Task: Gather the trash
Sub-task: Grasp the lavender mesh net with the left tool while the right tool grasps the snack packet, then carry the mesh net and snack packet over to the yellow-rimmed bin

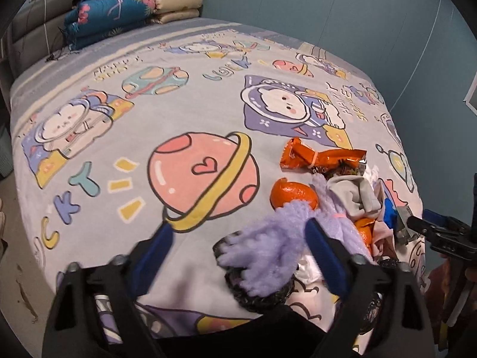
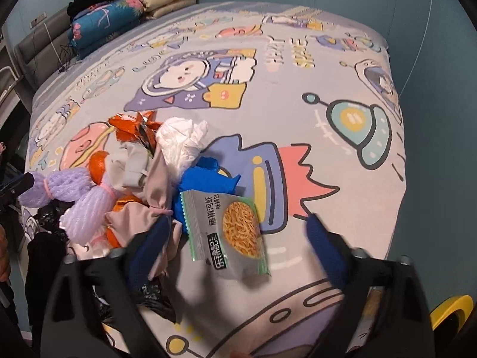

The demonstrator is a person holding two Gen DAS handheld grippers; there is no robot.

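Note:
A trash pile lies on the bed's near edge. My left gripper [image 1: 238, 247] is open over a purple foam fruit net [image 1: 262, 256] that lies on a black plastic bag [image 1: 253, 298]. Beside it are orange peel [image 1: 293, 195], an orange foil wrapper [image 1: 322, 156] and grey-beige cloth [image 1: 354, 194]. My right gripper [image 2: 238, 238] is open around a grey snack packet [image 2: 229, 232]. Behind the packet are blue crumpled plastic [image 2: 205, 179], a white crumpled bag [image 2: 182, 140], the purple net [image 2: 80, 203] and the orange wrapper [image 2: 131, 126]. The right gripper shows at the left wrist view's right edge [image 1: 417, 223].
The bed [image 1: 149, 113] has a cartoon space-print cover. Folded blue and beige quilts [image 1: 119, 15] are stacked at the headboard. Blue wall runs behind and to the right. A yellow object [image 2: 450, 313] sits beyond the bed's near right corner. Floor shows at the left [image 1: 15, 268].

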